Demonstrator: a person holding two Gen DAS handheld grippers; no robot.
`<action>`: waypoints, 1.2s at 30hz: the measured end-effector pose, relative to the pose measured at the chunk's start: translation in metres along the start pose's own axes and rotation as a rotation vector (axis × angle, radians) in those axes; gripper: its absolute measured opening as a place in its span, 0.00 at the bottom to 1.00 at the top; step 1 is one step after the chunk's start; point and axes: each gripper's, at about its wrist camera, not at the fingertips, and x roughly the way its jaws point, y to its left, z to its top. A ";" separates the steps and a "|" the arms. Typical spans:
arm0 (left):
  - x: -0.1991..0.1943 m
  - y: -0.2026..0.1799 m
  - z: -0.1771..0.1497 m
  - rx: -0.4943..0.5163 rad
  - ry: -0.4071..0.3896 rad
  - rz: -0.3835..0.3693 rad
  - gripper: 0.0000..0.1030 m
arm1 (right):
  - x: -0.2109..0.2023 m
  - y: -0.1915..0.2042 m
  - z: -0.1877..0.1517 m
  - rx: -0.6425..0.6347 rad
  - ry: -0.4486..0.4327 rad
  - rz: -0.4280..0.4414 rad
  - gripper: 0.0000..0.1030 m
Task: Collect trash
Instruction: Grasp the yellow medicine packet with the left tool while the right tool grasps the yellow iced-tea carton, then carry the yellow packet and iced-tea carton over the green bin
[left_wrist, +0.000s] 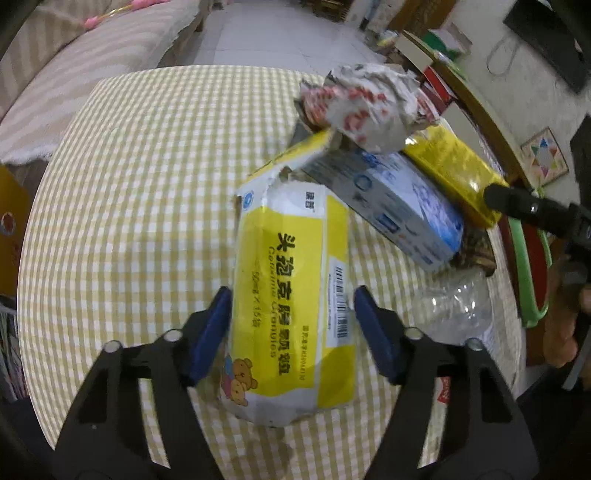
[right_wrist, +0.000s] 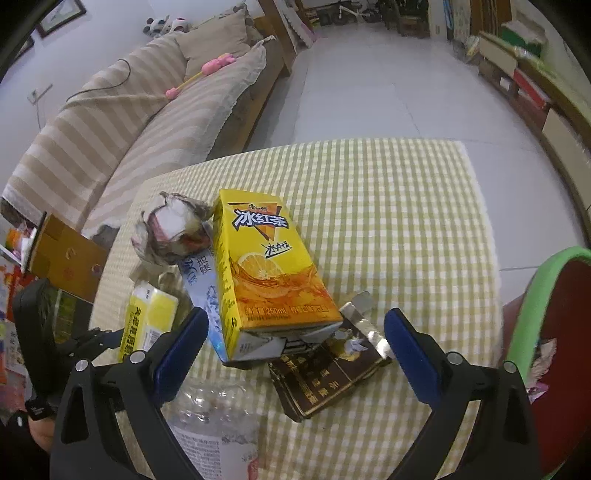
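Note:
A heap of trash lies on the checked tablecloth (left_wrist: 129, 184). My left gripper (left_wrist: 293, 306) is open, its blue pads on either side of a yellow and white medicine box (left_wrist: 291, 295) without touching it. Behind it lie a blue and white box (left_wrist: 388, 199), a yellow tea carton (left_wrist: 454, 173) and a crumpled paper ball (left_wrist: 365, 103). My right gripper (right_wrist: 295, 332) is open and empty around the near end of the tea carton (right_wrist: 266, 266). A dark brown packet (right_wrist: 328, 373) and a clear plastic bottle (right_wrist: 214, 424) lie close below it.
A green-rimmed red bin (right_wrist: 546, 332) stands at the table's right edge. A striped sofa (right_wrist: 129, 129) is to the left, a cardboard box (right_wrist: 62, 258) beside the table, and a low cabinet (right_wrist: 546, 96) along the right wall. Tiled floor (right_wrist: 369, 74) lies beyond.

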 end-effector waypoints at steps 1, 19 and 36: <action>0.000 0.005 0.002 -0.012 -0.001 -0.005 0.58 | 0.003 0.000 0.001 0.007 0.008 0.007 0.90; -0.030 0.020 -0.010 -0.029 -0.028 -0.020 0.56 | -0.003 0.007 0.003 0.028 0.002 0.120 0.62; -0.082 0.020 -0.024 -0.019 -0.114 0.002 0.55 | -0.075 0.028 -0.027 -0.029 -0.132 0.064 0.60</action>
